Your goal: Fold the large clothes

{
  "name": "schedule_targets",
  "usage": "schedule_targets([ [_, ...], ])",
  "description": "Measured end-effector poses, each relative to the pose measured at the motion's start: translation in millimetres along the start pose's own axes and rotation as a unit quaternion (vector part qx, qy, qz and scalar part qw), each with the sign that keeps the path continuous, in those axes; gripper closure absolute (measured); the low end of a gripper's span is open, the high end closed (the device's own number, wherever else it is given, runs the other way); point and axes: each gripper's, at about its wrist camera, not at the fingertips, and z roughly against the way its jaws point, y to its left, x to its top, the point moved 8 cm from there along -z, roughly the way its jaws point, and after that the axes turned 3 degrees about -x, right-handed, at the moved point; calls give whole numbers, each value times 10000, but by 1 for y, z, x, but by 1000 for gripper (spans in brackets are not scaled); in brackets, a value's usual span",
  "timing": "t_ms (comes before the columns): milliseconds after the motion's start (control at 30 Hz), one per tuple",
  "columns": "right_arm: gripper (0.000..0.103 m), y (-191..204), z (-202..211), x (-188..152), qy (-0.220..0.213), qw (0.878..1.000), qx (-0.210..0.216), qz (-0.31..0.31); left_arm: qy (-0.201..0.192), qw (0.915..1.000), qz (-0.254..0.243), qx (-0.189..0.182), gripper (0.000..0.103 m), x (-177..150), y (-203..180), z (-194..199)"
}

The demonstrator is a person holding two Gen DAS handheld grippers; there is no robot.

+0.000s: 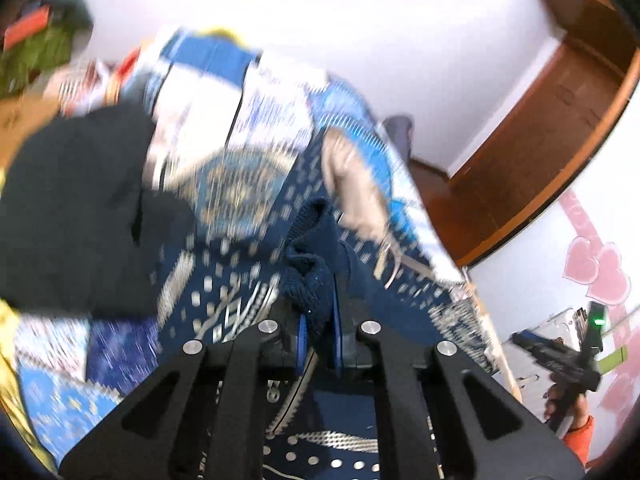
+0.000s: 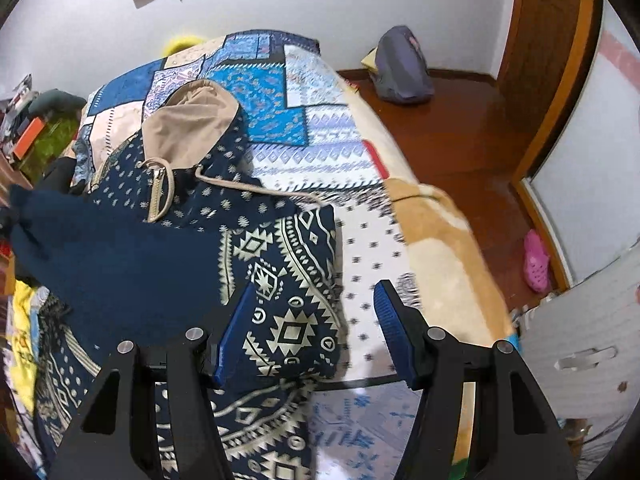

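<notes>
**Sleeve in hand, fold barely begun**

My left hand-held gripper point(image 1: 320, 320) is clenched on the dark navy ribbed knit cuff point(image 1: 310, 276) of the large navy hooded jacket with the cream geometric print point(image 2: 280, 280), the bunched fabric pinched between the blue pads. My right hand-held gripper point(image 2: 316, 320) is released, its jaws standing wide with nothing pressed between them; it hovers over the jacket's lower right corner, one pad above the print and the other above the bed.

I judge the fold to be at an early stage: the jacket lies spread on the blue patchwork-quilted bed point(image 2: 320, 120), beige-lined hood point(image 2: 192, 116) at the far end, and one plain navy sleeve point(image 2: 112, 256) drapes across the body to the left of my right hand-held gripper. The other side and the crosswise folds look undone.

Just left of my left hand-held gripper a black garment point(image 1: 72, 208) crowds the jacket and could catch. Yellow cloth point(image 2: 24, 320) lies at the bed's left edge. A grey bag point(image 2: 402, 68) and pink clog point(image 2: 536, 260) on the wooden floor are well clear.
</notes>
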Motion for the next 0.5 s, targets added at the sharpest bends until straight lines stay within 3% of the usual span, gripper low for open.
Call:
schedule_targets([
  [100, 46, 14, -15, -8, 249, 9992, 278, -107, -226, 9995, -226, -19, 94, 12, -6, 21],
  [267, 46, 39, -41, -31, 640, 9973, 350, 83, -152, 9979, -325, 544, 94, 2, 23, 24],
  [367, 46, 50, -43, -39, 607, 9971, 180, 422, 37, 9966, -226, 797, 94, -15, 51, 18],
  [500, 45, 54, -47, -43, 624, 9947, -109, 808, 631, 9907, -248, 1184, 94, -49, 86, -5],
])
